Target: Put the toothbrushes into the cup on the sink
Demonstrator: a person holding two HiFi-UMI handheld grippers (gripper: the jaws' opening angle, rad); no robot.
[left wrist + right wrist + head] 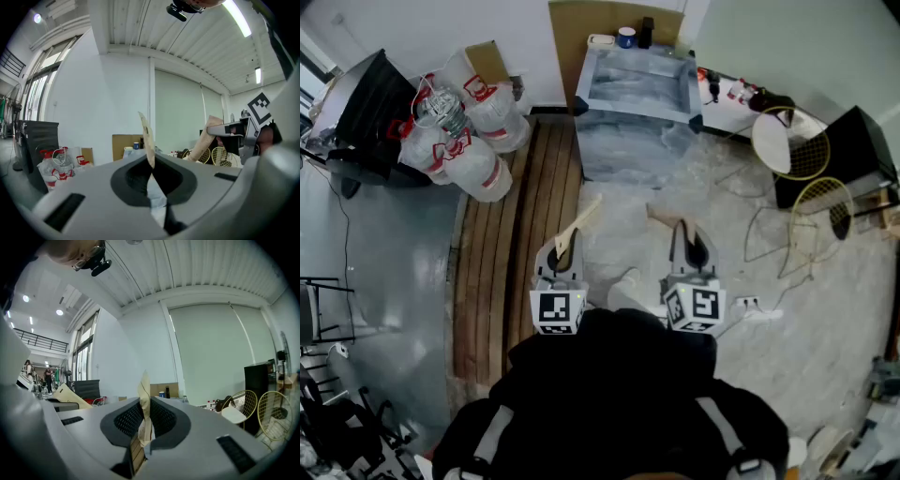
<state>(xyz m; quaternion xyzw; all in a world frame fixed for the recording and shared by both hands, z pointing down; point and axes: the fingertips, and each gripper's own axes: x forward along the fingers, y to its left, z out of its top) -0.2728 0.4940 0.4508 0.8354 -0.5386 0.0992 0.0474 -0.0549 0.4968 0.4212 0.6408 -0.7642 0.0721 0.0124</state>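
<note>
**Both claws loaded, cup still far off**

Left claw (562, 251) is clamped on a tan toothbrush (579, 223) that pokes up and forward. Right claw (690, 246) pinches a second toothbrush (144, 397) (looks paper-wrapped, hard to tell). The blue cup (625, 37) stands at the back edge of the sink (637, 141), well apart from both.

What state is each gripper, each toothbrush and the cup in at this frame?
left gripper: shut on left toothbrush.
left toothbrush: held, sticking up from the jaws.
right gripper: shut on right toothbrush.
right toothbrush: held likewise.
cup: upright on sink rim, contents unclear.
</note>
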